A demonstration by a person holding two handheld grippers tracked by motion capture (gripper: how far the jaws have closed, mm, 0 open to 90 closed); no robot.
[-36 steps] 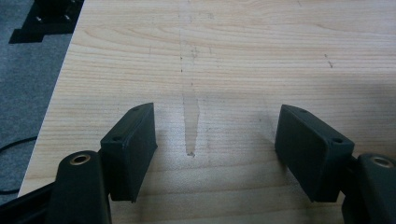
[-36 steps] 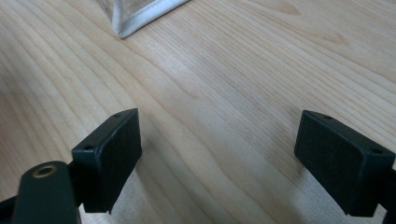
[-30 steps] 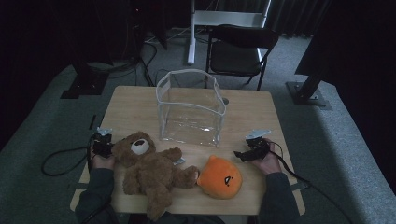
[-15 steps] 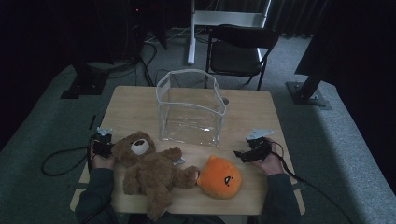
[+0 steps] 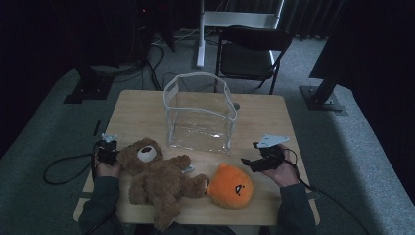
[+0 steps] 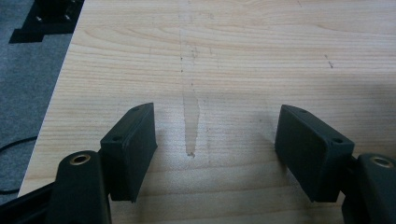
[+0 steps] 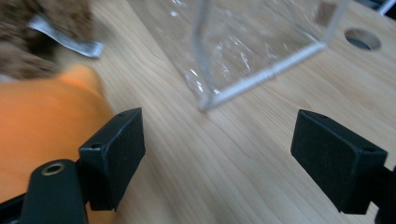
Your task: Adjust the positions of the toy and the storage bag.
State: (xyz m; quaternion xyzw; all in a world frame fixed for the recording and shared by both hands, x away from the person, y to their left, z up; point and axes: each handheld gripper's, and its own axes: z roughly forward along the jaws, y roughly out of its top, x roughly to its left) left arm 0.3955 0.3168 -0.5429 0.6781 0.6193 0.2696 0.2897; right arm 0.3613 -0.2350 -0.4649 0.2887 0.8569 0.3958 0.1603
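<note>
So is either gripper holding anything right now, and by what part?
Nothing held: left gripper and right gripper are open over bare table.

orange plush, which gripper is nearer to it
Right. The right gripper hovers just beside the orange plush; the left gripper sits across the teddy bear at the table's far side.

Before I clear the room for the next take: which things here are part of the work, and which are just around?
In the work:
- orange plush toy, nearest the right gripper, jaws open
- brown teddy bear, beside the left gripper, jaws open
- clear plastic box, standing open on the table

Just around:
- black folding chair
- white stand
- floor cables
</note>
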